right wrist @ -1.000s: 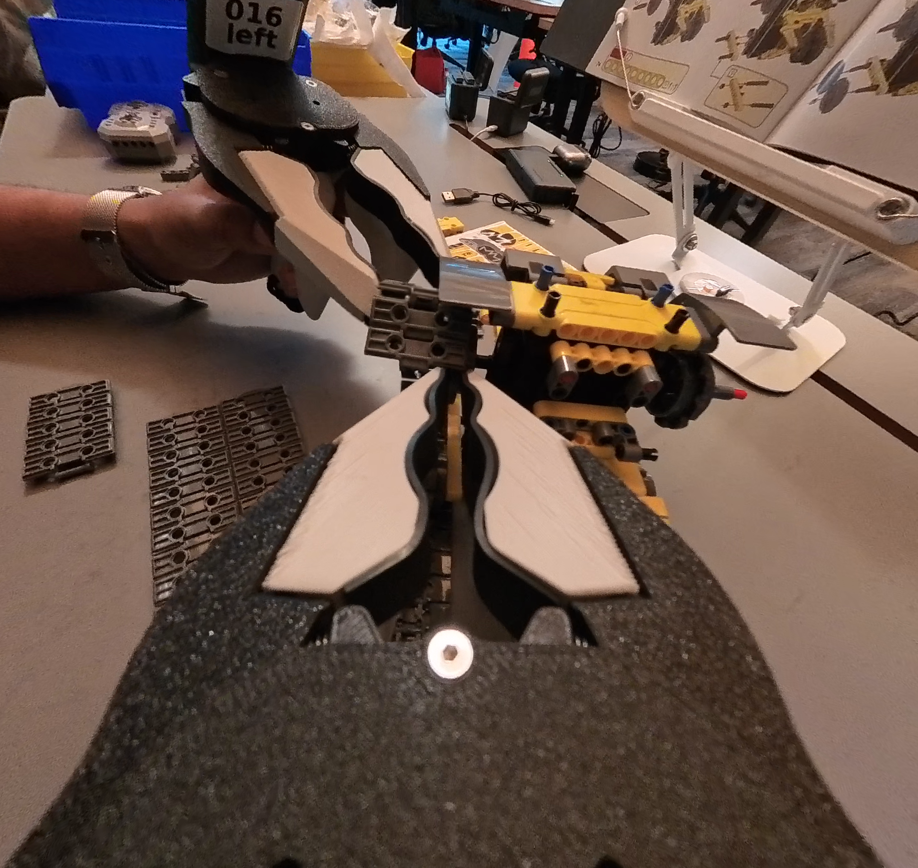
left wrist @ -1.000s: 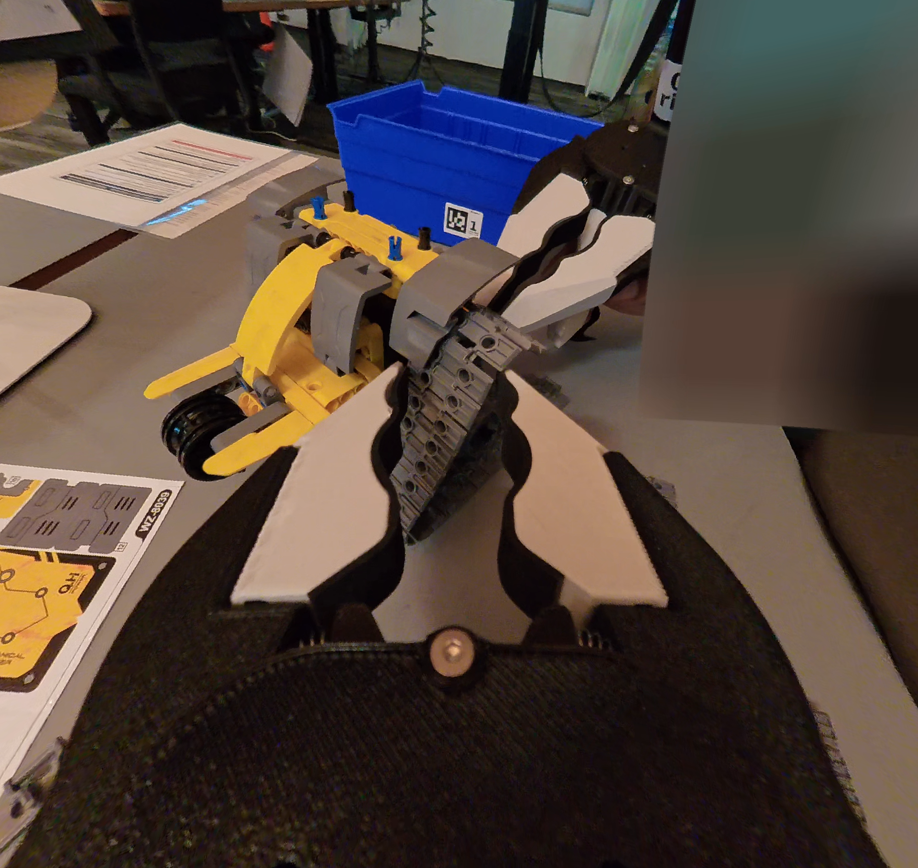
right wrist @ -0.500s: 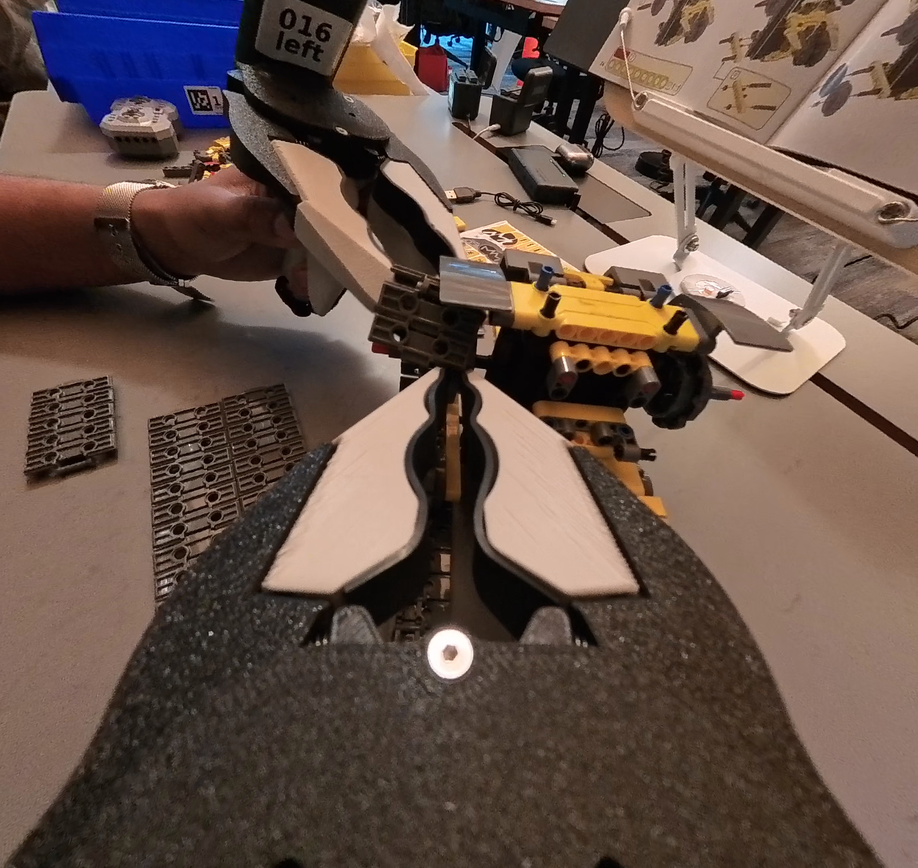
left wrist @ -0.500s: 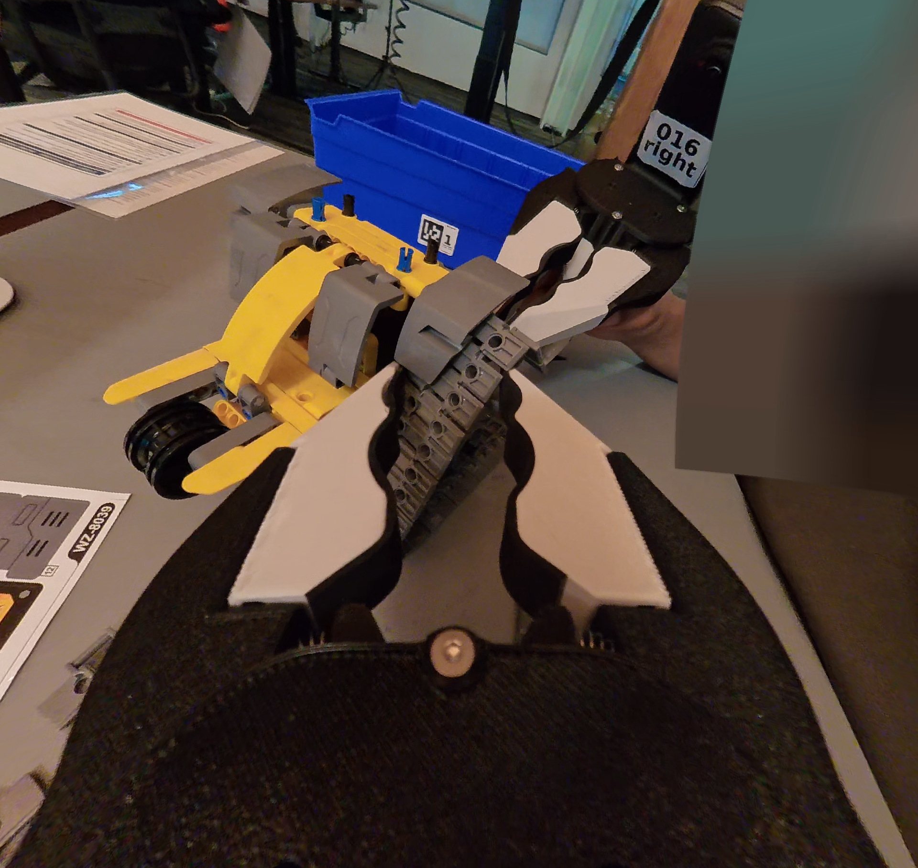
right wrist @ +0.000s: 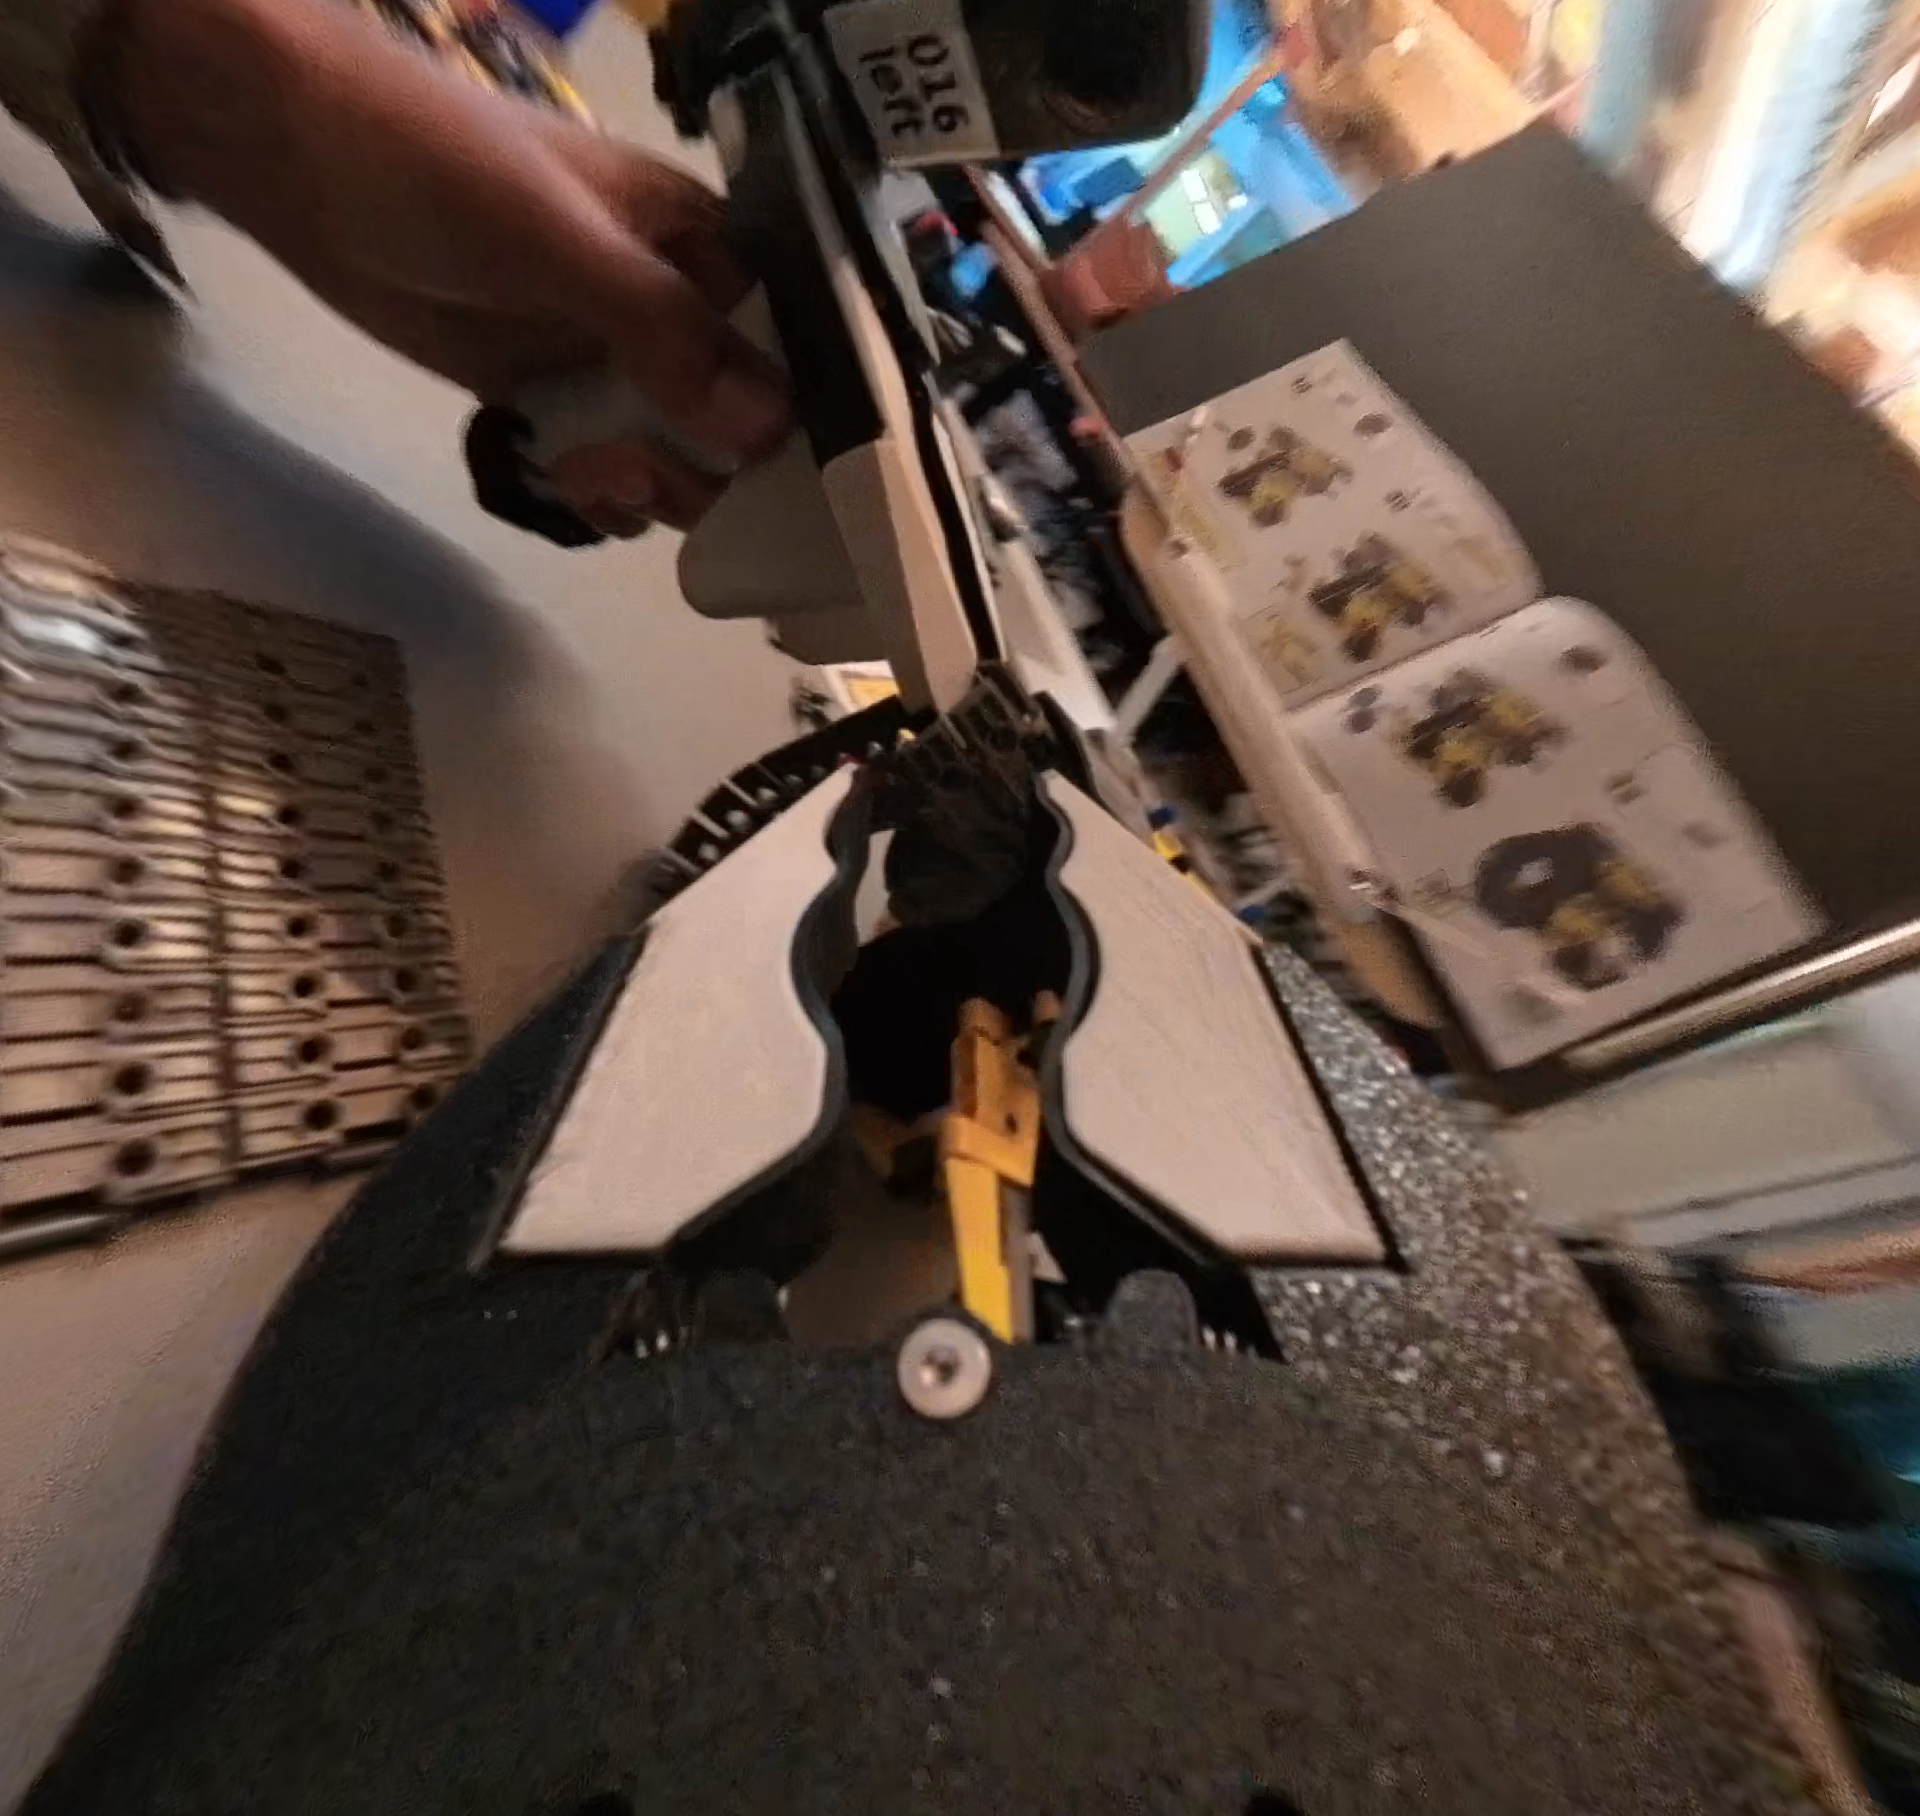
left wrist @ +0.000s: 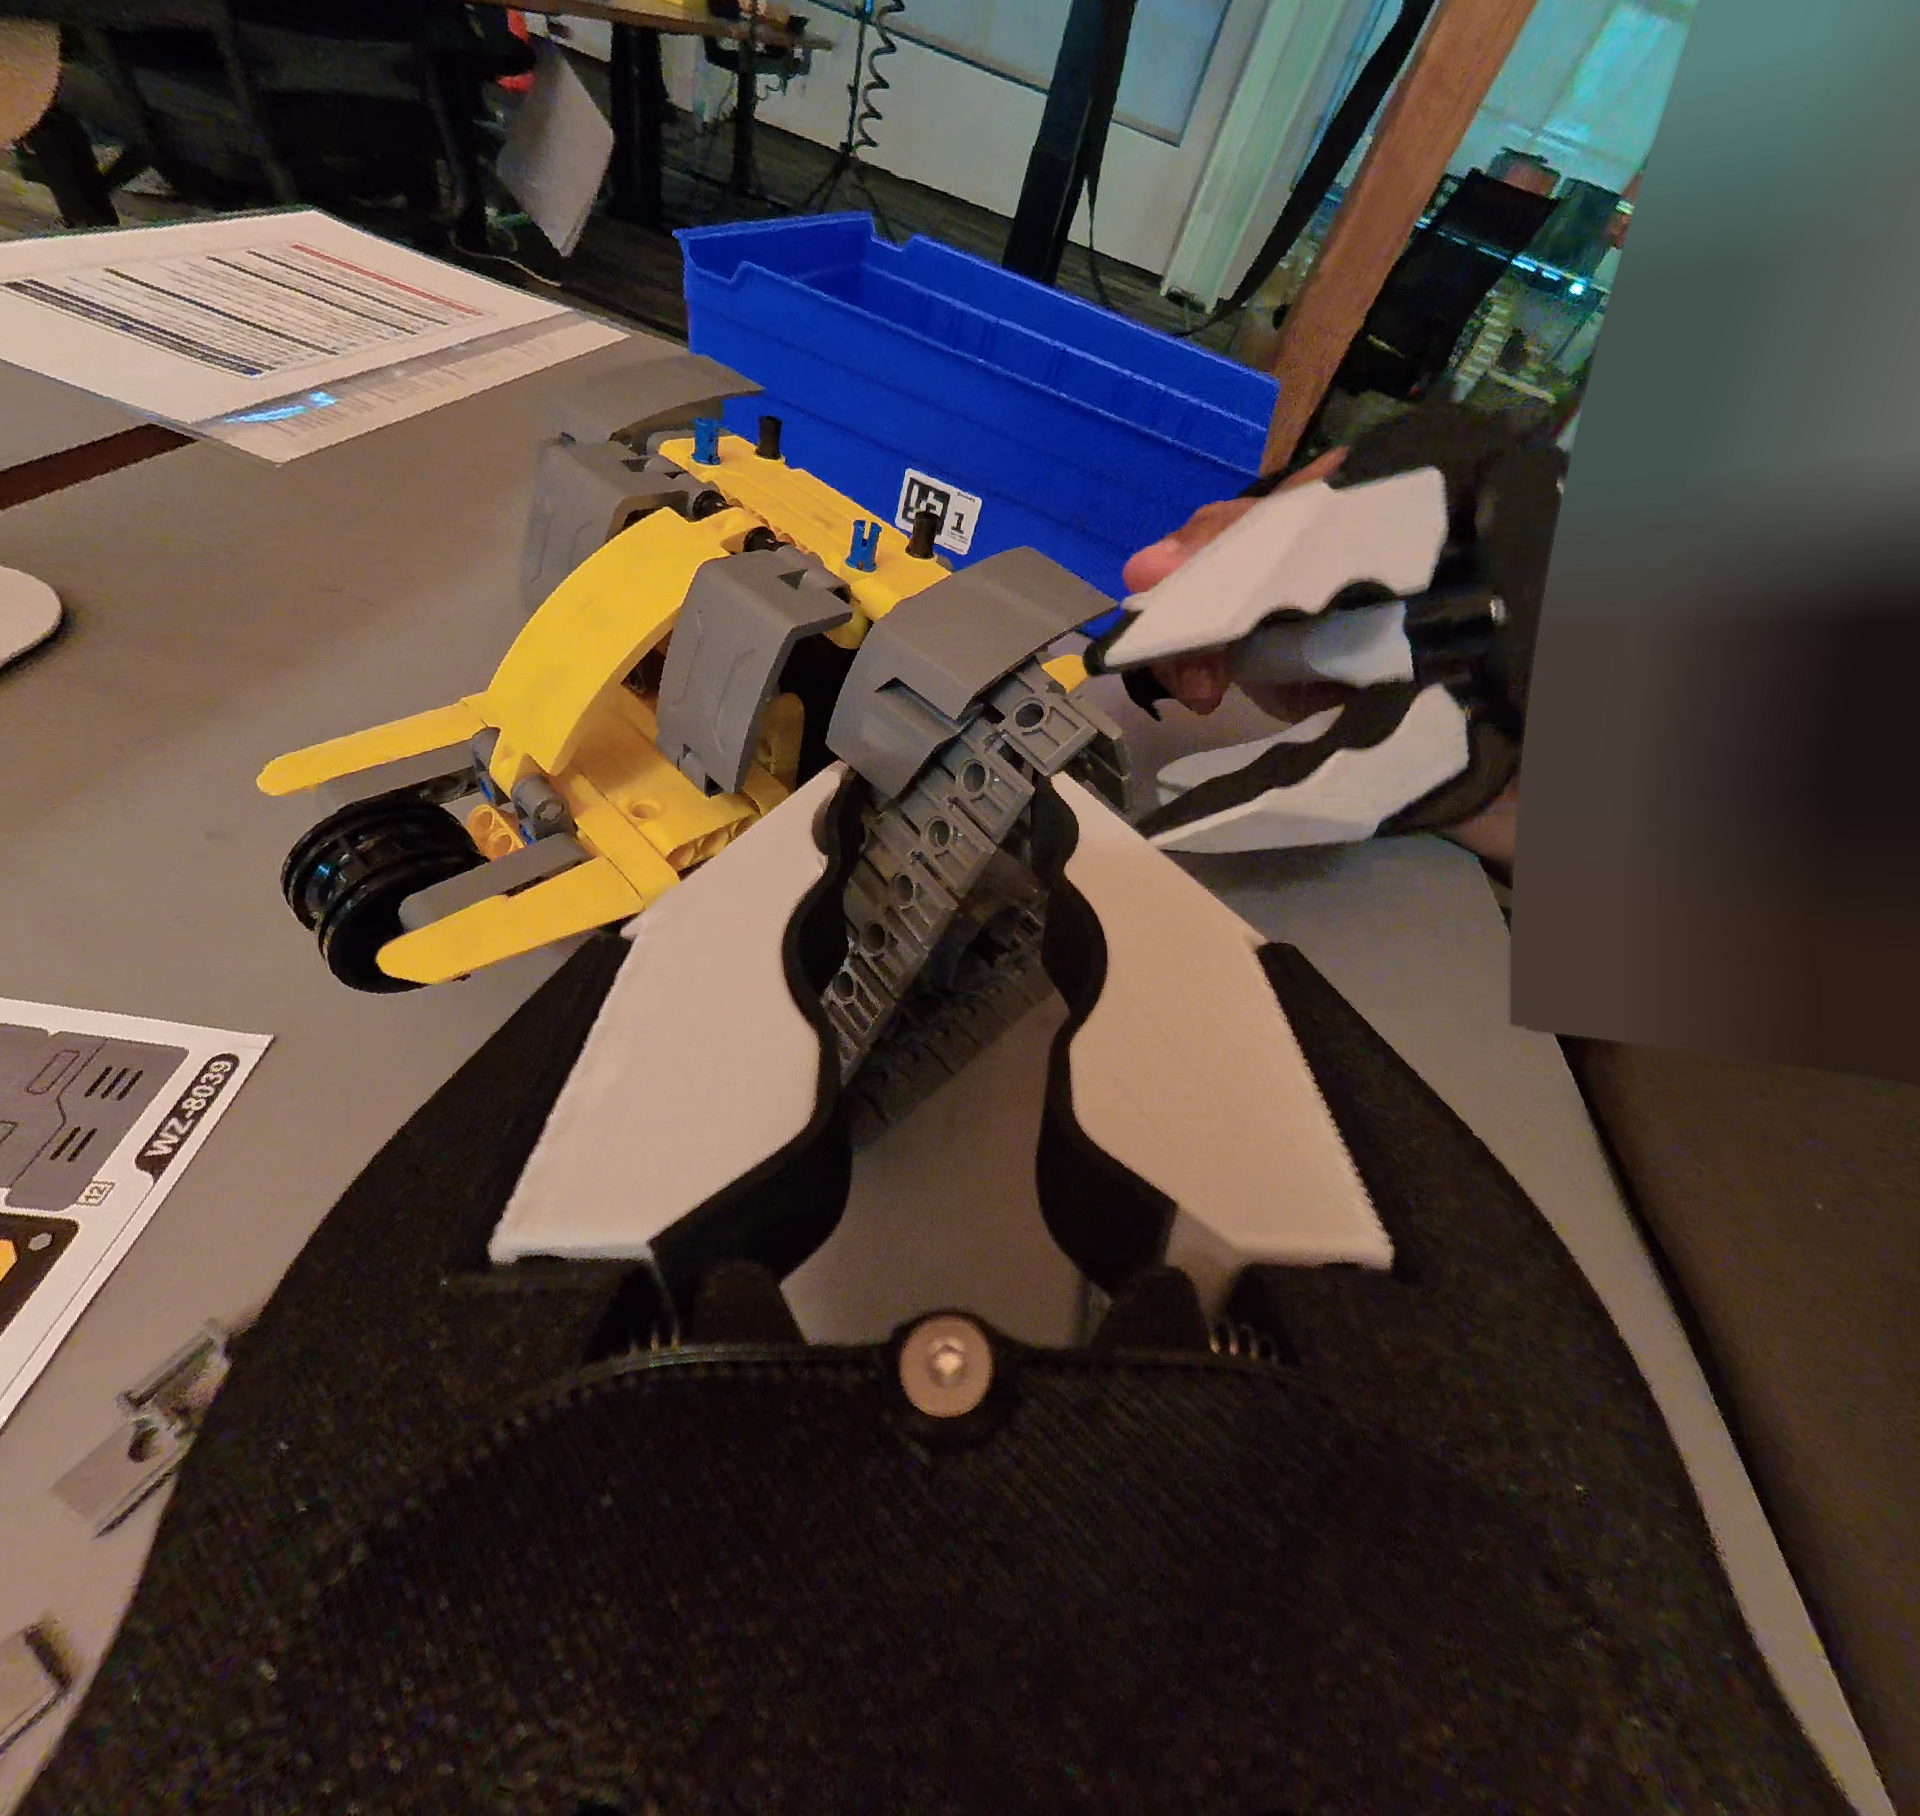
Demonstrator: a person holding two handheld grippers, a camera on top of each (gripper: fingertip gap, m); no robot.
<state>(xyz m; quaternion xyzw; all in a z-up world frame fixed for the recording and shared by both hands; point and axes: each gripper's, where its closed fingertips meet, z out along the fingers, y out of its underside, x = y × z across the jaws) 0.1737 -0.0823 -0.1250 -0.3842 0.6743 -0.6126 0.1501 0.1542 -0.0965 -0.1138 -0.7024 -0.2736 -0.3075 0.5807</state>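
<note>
A yellow and grey brick vehicle model [left wrist: 603,644] with a black wheel sits on the grey table [left wrist: 208,623]. My left gripper [left wrist: 945,800] is shut on a grey linked track [left wrist: 935,831] that runs up under the model's grey fender. My right gripper [left wrist: 1127,743] is open and turned on its side at the model's rear, one finger above the other. The right wrist view is blurred and tilted. There my right gripper [right wrist: 945,790] straddles the dark track [right wrist: 748,800], with yellow model parts [right wrist: 982,1122] between its fingers. The left gripper [right wrist: 945,696] is just ahead.
A blue bin [left wrist: 997,384] stands behind the model. A printed sheet [left wrist: 239,312] and a sticker sheet [left wrist: 94,1143] lie to the left. Flat track sections [right wrist: 208,883] lie on the table. An instruction booklet on a stand [right wrist: 1455,727] is at the right. A hand [right wrist: 520,260] holds the left gripper. My left and right fingertips are right by each other.
My right gripper has opened, rolled onto its side and moved fast, so its view is blurred. My left gripper keeps its hold on the track.
</note>
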